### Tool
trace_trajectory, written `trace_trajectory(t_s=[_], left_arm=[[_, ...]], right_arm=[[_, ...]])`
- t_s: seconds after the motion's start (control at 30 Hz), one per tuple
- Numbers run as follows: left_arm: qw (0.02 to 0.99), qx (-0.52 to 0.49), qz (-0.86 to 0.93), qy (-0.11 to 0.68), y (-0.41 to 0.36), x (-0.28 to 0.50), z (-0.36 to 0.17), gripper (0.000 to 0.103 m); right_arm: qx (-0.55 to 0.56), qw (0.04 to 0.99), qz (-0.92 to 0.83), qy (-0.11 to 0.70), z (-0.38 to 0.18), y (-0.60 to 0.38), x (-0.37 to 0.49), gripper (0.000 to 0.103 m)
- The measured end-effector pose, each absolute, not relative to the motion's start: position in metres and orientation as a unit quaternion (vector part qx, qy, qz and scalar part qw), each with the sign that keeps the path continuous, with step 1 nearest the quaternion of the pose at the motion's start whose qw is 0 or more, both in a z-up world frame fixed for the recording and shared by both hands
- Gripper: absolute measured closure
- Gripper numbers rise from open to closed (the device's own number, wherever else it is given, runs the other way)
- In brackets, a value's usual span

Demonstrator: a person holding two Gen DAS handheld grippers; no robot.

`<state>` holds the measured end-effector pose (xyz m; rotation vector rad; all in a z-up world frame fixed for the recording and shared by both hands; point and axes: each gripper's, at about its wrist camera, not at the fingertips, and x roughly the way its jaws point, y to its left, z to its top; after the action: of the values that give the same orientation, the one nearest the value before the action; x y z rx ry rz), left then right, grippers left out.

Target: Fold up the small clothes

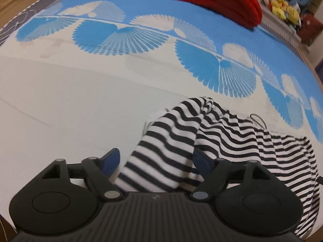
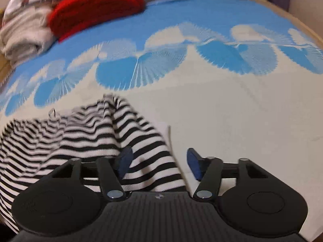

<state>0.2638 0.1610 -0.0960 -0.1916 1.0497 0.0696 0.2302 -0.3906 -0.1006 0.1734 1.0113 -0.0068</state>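
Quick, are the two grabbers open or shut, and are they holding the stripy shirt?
Left gripper: open, with the striped shirt loose between its fingers, not pinched.
Right gripper: open, with the striped shirt lying between its fingers, not pinched.

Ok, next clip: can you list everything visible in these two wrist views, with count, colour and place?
striped garment: one, black and white, crumpled on the near white part of the bedspread
bedspread: one, white with blue fan pattern, under everything
red knit: one, red, folded at the far edge
pale folded cloth: one, off-white, beside the red knit
plush toys: several, yellow, on a shelf past the bed
left gripper: black with blue pads, open, garment between the pads
right gripper: same, open, garment edge between the pads
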Motion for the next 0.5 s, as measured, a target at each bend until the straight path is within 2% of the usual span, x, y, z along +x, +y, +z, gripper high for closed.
trace_trajectory(t_s=[0.1,0.17,0.23,0.27,0.3,0.33,0.37,0.5], left_arm=[[0.861,-0.061,0.035,0.503,0.15,0.277,-0.103,0.019],[0.862,-0.052,0.033,0.503,0.148,0.285,-0.109,0.021],[0.862,-0.046,0.027,0.504,0.146,0.292,-0.114,0.025],[0.861,-0.043,0.02,0.507,0.145,0.295,-0.117,0.036],[0.858,-0.038,0.007,0.512,0.143,0.298,-0.12,0.057],[0.856,-0.031,-0.007,0.516,0.141,0.3,-0.122,0.071],[0.857,-0.018,-0.01,0.515,0.139,0.302,-0.123,0.094],[0.894,-0.015,0.039,0.447,0.146,0.301,-0.104,0.098]], right_arm=[[0.058,0.867,-0.013,0.495,-0.114,-0.383,0.245,0.041],[0.064,0.865,-0.006,0.498,-0.119,-0.383,0.252,0.049],[0.07,0.866,0.011,0.494,-0.119,-0.38,0.257,0.08],[0.069,0.869,0.021,0.49,-0.118,-0.378,0.259,0.087],[0.064,0.872,0.026,0.485,-0.117,-0.375,0.26,0.096],[0.06,0.874,0.028,0.482,-0.117,-0.374,0.261,0.097],[0.055,0.875,0.025,0.48,-0.117,-0.374,0.262,0.097],[0.063,0.889,-0.043,0.451,-0.114,-0.386,0.266,0.101]])
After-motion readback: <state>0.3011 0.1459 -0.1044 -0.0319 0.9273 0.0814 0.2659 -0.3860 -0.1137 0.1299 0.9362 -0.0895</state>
